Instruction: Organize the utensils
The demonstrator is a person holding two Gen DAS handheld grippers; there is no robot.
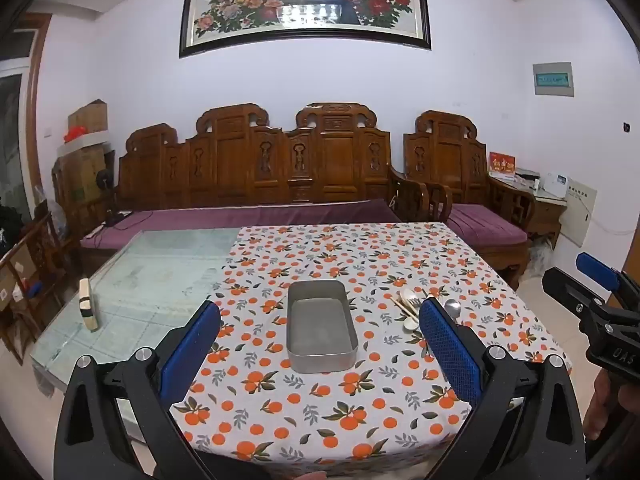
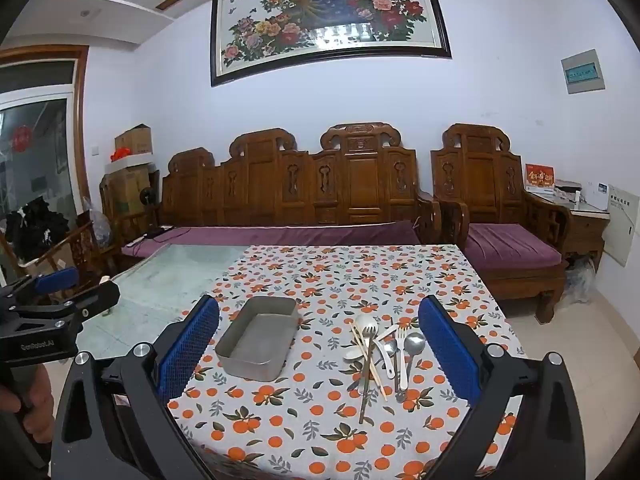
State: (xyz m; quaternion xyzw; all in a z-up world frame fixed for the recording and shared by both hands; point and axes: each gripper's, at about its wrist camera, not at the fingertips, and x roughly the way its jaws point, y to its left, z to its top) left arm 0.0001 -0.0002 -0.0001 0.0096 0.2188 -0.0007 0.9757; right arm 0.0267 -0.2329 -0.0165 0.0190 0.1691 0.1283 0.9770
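Both grippers hung above the near edge of the table, nothing in either. The left gripper (image 1: 320, 340) gaped wide, its jaws framing the empty metal tray (image 1: 322, 326) on the orange-print tablecloth (image 1: 320, 412). The right gripper (image 2: 319, 344) stood just as wide. The utensils (image 2: 380, 352) lay heaped right of the tray: spoons, forks, chopsticks, all apart from it.

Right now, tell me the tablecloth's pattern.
The tablecloth is white with oranges and grey-green leaves, clearest in the right wrist view.
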